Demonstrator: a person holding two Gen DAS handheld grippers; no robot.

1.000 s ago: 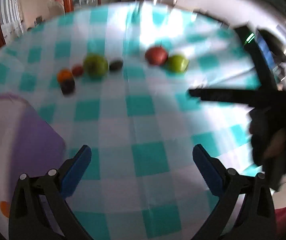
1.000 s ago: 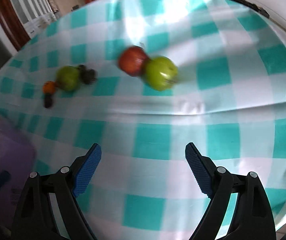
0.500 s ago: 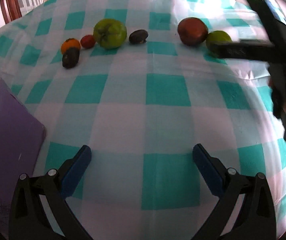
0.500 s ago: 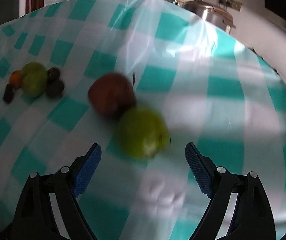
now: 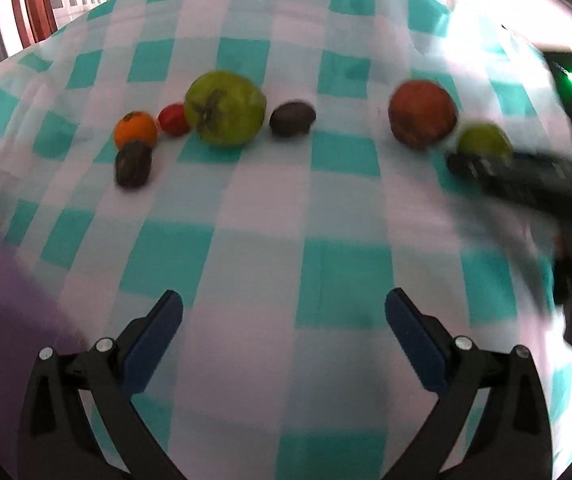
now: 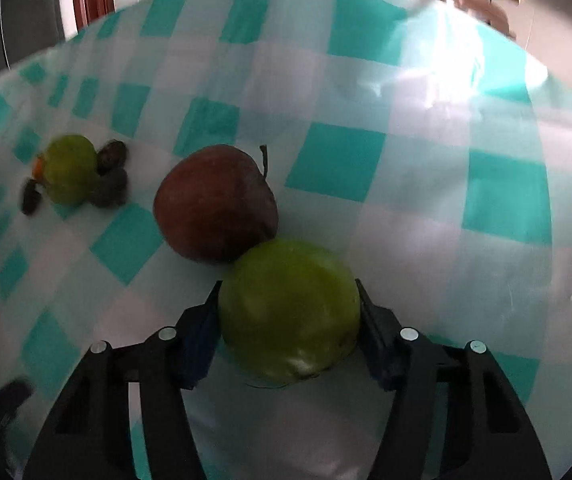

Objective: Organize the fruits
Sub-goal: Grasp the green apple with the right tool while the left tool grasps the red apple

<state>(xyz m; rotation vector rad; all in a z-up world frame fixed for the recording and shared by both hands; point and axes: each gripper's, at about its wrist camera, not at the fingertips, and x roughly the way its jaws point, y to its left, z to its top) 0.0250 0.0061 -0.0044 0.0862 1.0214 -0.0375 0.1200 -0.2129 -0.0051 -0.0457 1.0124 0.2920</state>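
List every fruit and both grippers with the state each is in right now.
green apple: between the right gripper's pads, touching the red apple
red apple: on the cloth, stem up
green tomato: on the cloth, free
orange fruit: on the cloth, free
right gripper: closed on the green apple
left gripper: open, holding nothing

Left wrist view: set back, angled down across checked tablecloth [image 5: 269, 208], fruit row toward 12 o'clock. Right wrist view: close in on green apple [image 6: 288, 312]. Shared: red apple [image 6: 215, 202], green apple, far fruit cluster.
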